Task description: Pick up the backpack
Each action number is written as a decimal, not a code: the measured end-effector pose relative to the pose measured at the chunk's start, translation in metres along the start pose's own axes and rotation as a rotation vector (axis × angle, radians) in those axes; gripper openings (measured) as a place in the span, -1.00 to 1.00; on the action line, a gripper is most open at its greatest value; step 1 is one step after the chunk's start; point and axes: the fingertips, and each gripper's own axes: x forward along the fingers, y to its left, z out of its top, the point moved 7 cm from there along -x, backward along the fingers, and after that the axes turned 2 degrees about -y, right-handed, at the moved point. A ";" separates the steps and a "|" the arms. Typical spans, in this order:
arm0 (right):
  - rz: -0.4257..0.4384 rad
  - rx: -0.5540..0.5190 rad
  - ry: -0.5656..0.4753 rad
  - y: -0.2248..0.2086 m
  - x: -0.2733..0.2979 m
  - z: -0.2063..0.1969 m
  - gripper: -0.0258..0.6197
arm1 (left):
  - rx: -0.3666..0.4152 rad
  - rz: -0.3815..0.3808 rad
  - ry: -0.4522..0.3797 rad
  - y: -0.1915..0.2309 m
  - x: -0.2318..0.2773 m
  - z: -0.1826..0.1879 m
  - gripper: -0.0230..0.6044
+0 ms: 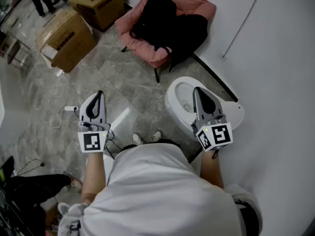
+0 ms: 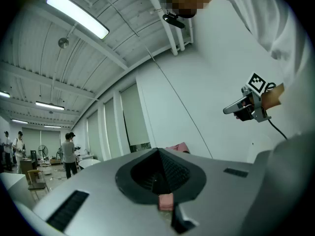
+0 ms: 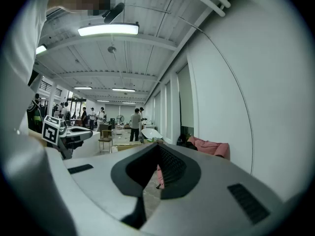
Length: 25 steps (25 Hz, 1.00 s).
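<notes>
The black backpack [image 1: 162,26] lies slumped on a pink low chair [image 1: 199,4] across the floor, well ahead of both grippers. My left gripper [image 1: 100,93] is held level over the grey floor, its jaws together with nothing between them. My right gripper [image 1: 197,90] hovers over a white rounded seat [image 1: 179,104], shut and empty. In the right gripper view the pink chair [image 3: 212,146] and a dark shape on it show far beyond the closed jaw tips [image 3: 158,145]. The left gripper view catches only a pink edge of the chair [image 2: 178,147] past its tips [image 2: 158,151].
Two cardboard boxes [image 1: 69,36] [image 1: 98,4] stand at the far left. A white wall [image 1: 275,58] runs along the right. A power strip with a cable [image 1: 69,109] lies on the floor left of me, a dark bag [image 1: 29,186] at my lower left. Several people [image 3: 135,124] stand far off.
</notes>
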 end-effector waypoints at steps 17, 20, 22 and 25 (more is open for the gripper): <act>0.047 0.082 0.000 -0.045 0.001 -0.014 -0.85 | 0.003 -0.023 0.033 -0.035 0.037 0.002 -0.88; 0.036 0.112 0.019 -0.059 -0.001 -0.024 -0.85 | 0.009 -0.041 0.039 -0.044 0.050 0.002 -0.88; 0.025 0.124 0.041 -0.071 0.000 -0.031 -0.86 | 0.002 -0.050 0.043 -0.051 0.062 -0.001 -0.88; 0.019 0.143 0.076 -0.083 0.007 -0.048 -0.85 | -0.022 -0.058 0.073 -0.058 0.077 -0.016 -0.88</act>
